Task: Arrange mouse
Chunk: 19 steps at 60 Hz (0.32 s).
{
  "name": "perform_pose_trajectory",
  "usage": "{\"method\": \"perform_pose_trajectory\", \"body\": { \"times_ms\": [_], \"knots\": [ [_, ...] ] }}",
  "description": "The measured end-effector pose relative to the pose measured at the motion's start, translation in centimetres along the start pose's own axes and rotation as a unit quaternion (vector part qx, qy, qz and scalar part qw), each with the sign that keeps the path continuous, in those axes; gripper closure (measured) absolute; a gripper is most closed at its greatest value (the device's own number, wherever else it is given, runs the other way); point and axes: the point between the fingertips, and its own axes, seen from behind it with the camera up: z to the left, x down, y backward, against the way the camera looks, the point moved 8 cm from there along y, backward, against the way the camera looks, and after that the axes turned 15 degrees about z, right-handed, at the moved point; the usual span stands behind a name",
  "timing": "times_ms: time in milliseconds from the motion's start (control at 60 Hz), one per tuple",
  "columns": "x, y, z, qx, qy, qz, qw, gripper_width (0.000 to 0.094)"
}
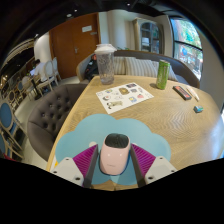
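A pale pink computer mouse (114, 155) with a dark top sits between my gripper's (113, 163) two fingers. Both magenta pads (84, 159) press against its sides, so the gripper is shut on it. The mouse is held over a light blue mouse mat (112, 127) that lies on the round wooden table (170, 115) just ahead of the fingers. Whether the mouse touches the mat is hidden by the fingers.
Beyond the mat lie a printed sheet (124, 96), a green bottle (162, 74), a clear pitcher (105, 62), a dark flat object (182, 92) and a small blue thing (198, 108). A grey chair (52, 107) stands at the table's left.
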Motion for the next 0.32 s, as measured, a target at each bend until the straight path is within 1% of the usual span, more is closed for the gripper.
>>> {"method": "perform_pose_trajectory", "body": {
  "times_ms": [83, 117, 150, 250, 317],
  "knots": [
    [0.0, 1.6, -0.3, -0.009, -0.003, 0.004, 1.0, 0.0154],
    [0.1, 2.3, -0.5, -0.007, -0.004, 0.007, 1.0, 0.0114],
    [0.3, 3.2, -0.8, -0.003, -0.006, 0.009, 1.0, 0.0102],
    [1.7, 6.2, -2.1, 0.009, -0.01, 0.012, 1.0, 0.0104],
    [3.4, 7.9, -3.3, 0.023, -0.019, 0.023, 0.999, 0.0105]
  ]
}}
